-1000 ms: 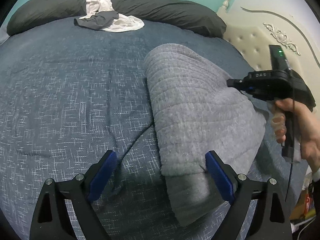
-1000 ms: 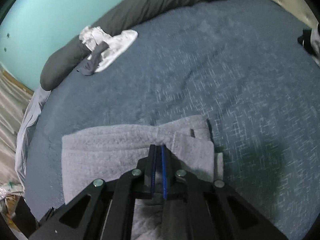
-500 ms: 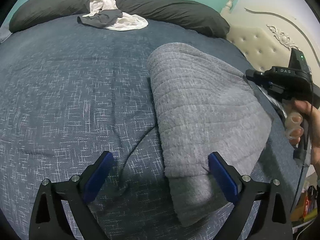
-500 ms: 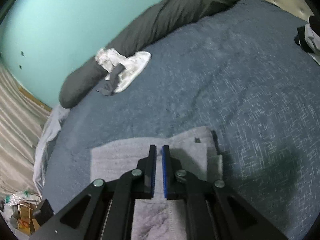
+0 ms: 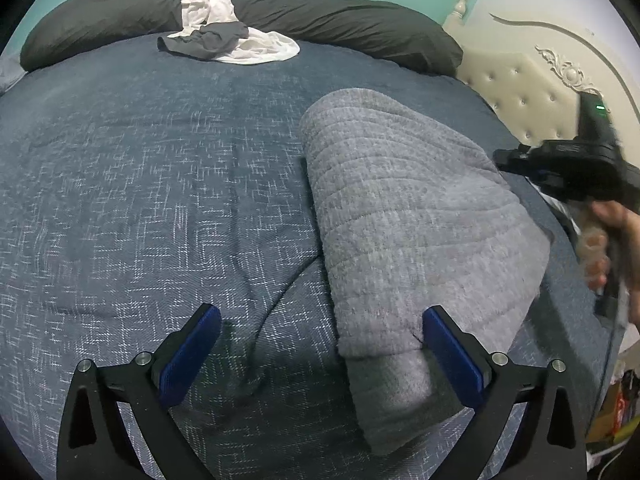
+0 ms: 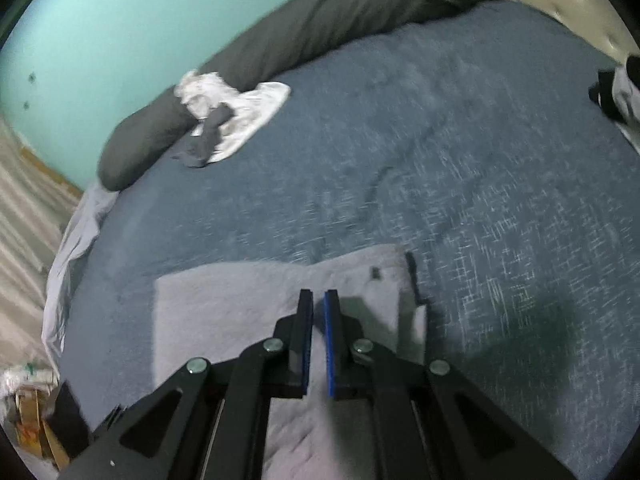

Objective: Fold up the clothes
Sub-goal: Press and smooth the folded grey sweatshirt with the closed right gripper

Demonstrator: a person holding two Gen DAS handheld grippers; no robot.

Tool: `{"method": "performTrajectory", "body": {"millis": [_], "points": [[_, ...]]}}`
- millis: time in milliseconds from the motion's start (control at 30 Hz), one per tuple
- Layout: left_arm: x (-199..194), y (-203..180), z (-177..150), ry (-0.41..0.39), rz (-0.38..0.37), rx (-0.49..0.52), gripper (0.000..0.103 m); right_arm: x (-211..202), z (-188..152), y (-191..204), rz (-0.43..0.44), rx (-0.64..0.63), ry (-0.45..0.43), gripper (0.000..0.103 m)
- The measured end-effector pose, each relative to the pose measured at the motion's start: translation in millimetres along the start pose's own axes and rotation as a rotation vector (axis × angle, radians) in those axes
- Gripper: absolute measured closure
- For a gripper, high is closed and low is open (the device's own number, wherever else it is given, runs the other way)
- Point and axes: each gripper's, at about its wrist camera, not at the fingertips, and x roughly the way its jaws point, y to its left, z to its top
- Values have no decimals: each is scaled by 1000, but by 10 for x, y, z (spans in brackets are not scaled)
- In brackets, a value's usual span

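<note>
The left gripper (image 5: 322, 352) has just been opening and stands at full spread, its right pad beside the near corner of the folded grey garment (image 5: 408, 216), gripping nothing. The right gripper (image 6: 318, 340) hovers pinched together and empty over the same garment, which lies on the blue bedspread (image 5: 140, 184). Likely risk: a finger snagging the fleece on withdrawal and pulling the fold open. 2 unfolded pieces (image 5: 232, 38) wait by the dark pillow (image 5: 348, 16).
</note>
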Motion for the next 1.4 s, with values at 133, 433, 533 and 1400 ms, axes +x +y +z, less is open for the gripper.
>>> {"method": "performTrajectory", "body": {"millis": [133,433,533,1400], "points": [[-16,-17,4,-3,5,3,0,-132,-239,145,40,-25,-1,100],[-12,-23,9,-1,6,10,0,9,-613,94,38,6,25,100],[-12,-9,11,-4,9,9,0,-173,-629,166,58,6,-33,100],[15,5,-22,2,8,7,0,-184,-1092,184,58,66,-115,100]]}}
